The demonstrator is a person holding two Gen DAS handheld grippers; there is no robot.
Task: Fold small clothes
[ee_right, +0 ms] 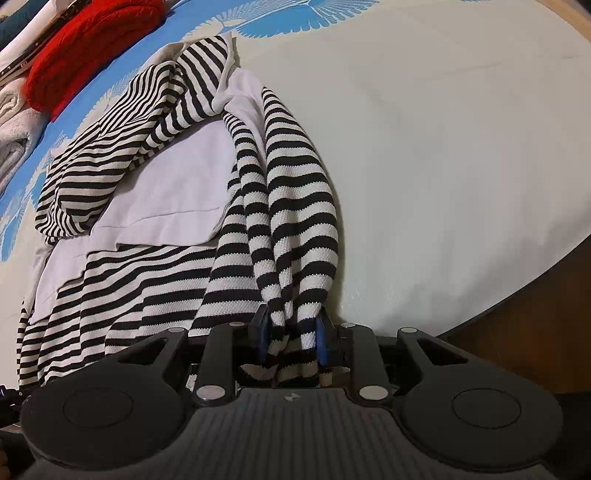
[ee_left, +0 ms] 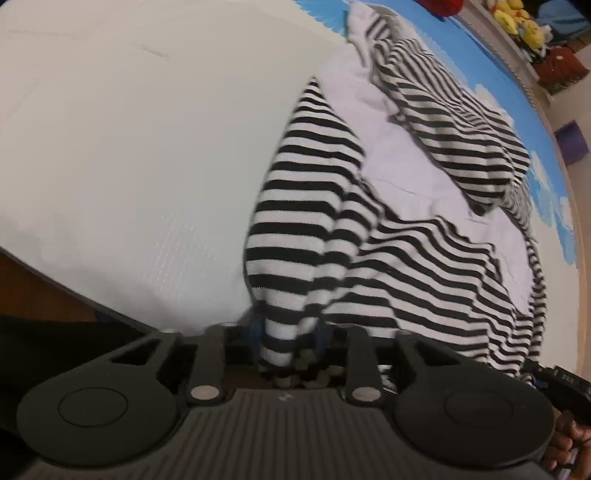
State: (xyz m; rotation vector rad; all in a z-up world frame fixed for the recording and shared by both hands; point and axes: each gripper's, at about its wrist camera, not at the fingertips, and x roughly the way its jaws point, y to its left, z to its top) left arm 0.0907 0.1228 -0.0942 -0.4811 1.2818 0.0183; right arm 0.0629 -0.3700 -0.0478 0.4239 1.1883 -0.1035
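A black-and-white striped garment (ee_left: 424, 240) with a pale lilac inner side lies crumpled on the white bed sheet (ee_left: 129, 147). In the left wrist view my left gripper (ee_left: 288, 339) is shut on a bunched fold at the garment's near edge, which rises from the sheet into the jaws. In the right wrist view the same striped garment (ee_right: 147, 277) spreads to the left. My right gripper (ee_right: 291, 341) is shut on a twisted bundle of its striped cloth, and the blue pads (ee_right: 321, 339) press on it from both sides. The fingertips are partly hidden by cloth.
A red knitted piece (ee_right: 92, 44) and folded pale cloths (ee_right: 14, 122) lie at the far left on the blue-patterned part of the sheet (ee_right: 295, 18). The bed's dark edge (ee_right: 517, 295) and a wooden floor run close by. Yellow plush toys (ee_left: 517, 18) sit far back. A hand (ee_left: 569, 439) shows bottom right.
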